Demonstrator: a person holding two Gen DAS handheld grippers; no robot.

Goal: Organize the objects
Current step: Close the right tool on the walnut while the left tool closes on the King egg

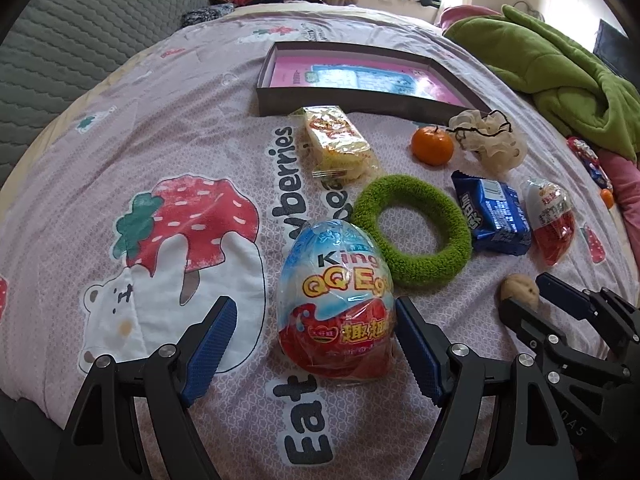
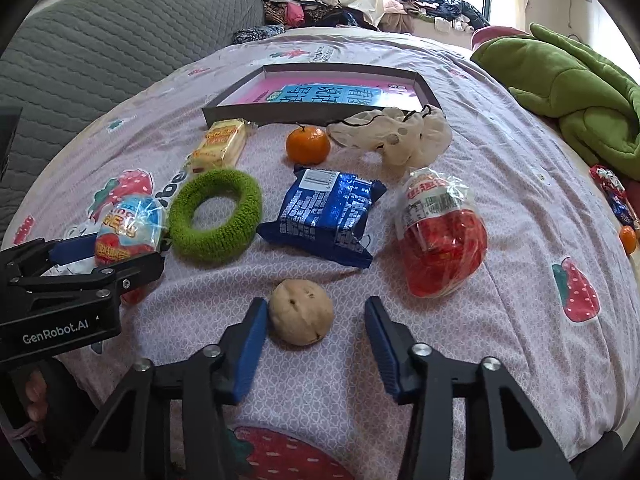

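A blue-and-red wrapped toy egg [image 1: 336, 300] lies on the bedspread between the fingers of my left gripper [image 1: 314, 304]. That gripper is open: its right pad sits at the egg's edge and its left pad stands well clear. A tan walnut [image 2: 300, 312] lies between the fingers of my right gripper [image 2: 316, 302], which is also open, with a gap on the walnut's right side. Behind them lie a green fuzzy ring [image 2: 216, 216], a blue snack packet [image 2: 324, 216], a red wrapped egg [image 2: 440, 236], a mandarin [image 2: 308, 144], a yellow biscuit pack [image 2: 220, 144] and a cream scrunchie [image 2: 400, 132].
A shallow dark box [image 2: 280, 114] with a pink book inside lies at the back of the bed. A green blanket [image 2: 580, 92] is heaped at the right, with a candy wrapper [image 2: 612, 196] and a second mandarin [image 2: 627, 238] below it. A grey quilted headboard [image 2: 100, 48] rises at the left.
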